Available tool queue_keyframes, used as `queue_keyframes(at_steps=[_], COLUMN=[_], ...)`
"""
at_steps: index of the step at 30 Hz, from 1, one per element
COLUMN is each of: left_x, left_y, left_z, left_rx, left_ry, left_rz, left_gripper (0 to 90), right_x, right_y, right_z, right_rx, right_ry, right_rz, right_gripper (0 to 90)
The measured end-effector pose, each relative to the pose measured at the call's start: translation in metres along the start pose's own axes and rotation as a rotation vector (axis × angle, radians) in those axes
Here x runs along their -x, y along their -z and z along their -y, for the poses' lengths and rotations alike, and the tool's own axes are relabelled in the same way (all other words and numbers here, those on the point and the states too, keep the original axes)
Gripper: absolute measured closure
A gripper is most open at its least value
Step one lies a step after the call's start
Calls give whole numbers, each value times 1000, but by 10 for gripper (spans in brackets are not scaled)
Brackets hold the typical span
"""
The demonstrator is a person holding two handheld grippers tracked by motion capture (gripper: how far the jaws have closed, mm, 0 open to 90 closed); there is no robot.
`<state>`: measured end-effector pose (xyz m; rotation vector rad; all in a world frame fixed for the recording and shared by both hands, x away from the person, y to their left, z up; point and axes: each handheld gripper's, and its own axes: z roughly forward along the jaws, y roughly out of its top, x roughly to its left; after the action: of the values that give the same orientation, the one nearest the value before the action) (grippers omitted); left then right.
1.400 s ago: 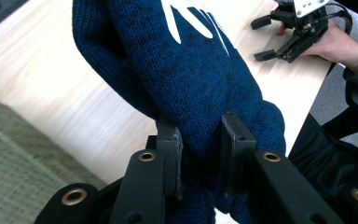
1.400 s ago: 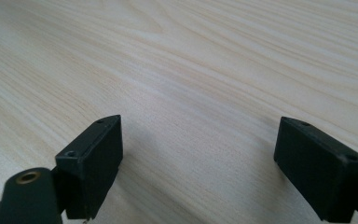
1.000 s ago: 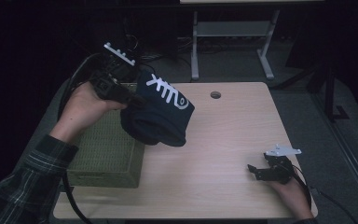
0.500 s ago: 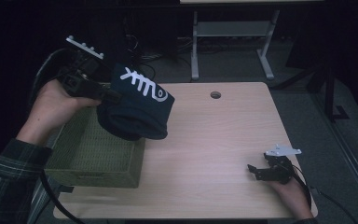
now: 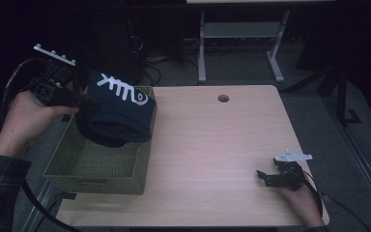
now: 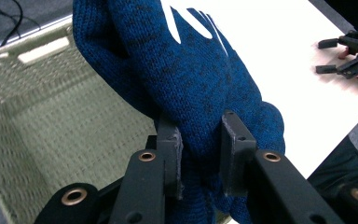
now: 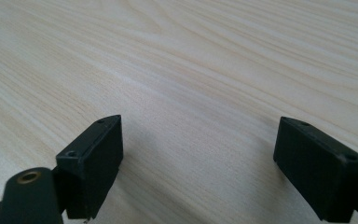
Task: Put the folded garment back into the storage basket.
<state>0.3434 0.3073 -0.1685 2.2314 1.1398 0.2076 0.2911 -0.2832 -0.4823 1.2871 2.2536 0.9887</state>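
High view, left gripper point(image 5: 84, 102): left of the frame at mid height, in the person's left hand point(image 5: 26, 116), its jaws clenched on a fold of the blue knit garment point(image 5: 118, 113).
High view, garment: dark blue with a white pattern on top, bunched, hanging from the jaws over the back right part of the green woven basket point(image 5: 94, 164); whether it touches the basket rim cannot be told.
High view, basket: lower left of the frame, on the left end of the light wooden table point(image 5: 212, 145), open side up, its inside bare where it shows.
High view, right gripper point(image 5: 265, 178): lower right of the frame, low over the table near its front edge, held by the right hand point(image 5: 302, 200), jaws spread apart with nothing between them.
High view, table hole point(image 5: 223, 98): upper middle of the tabletop, well apart from both grippers.
Left gripper view, jaws: rise from the bottom centre, pressing from both sides on a thick fold of the blue knit garment point(image 6: 191, 79).
Left gripper view, basket point(image 6: 42, 116): left half of the frame, beneath and behind the garment.
Left gripper view, right gripper point(image 6: 331, 58): upper right edge, over the pale table point(image 6: 279, 51), jaws apart.
Right gripper view, jaws: one at lower left, one at lower right, wide apart, released, with bare wood-grain table point(image 7: 191, 70) between them.
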Motion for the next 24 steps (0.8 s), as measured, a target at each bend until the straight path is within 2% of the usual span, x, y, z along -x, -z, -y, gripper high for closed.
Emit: queue_keyframes(at_steps=[10, 19, 24], left_x=[-20, -39, -47], left_y=[-6, -29, -35], left_z=[23, 47, 58], left_rx=[-9, -43, -58], left_ry=[58, 102, 119], left_rz=[-8, -5, -9], left_gripper=[727, 728, 728], right_x=[0, 0, 0], right_y=[0, 0, 0], right_z=[0, 0, 0], right_rx=[0, 0, 0], right_ry=[0, 0, 0], right_rz=[0, 0, 0], right_gripper=[153, 153, 153])
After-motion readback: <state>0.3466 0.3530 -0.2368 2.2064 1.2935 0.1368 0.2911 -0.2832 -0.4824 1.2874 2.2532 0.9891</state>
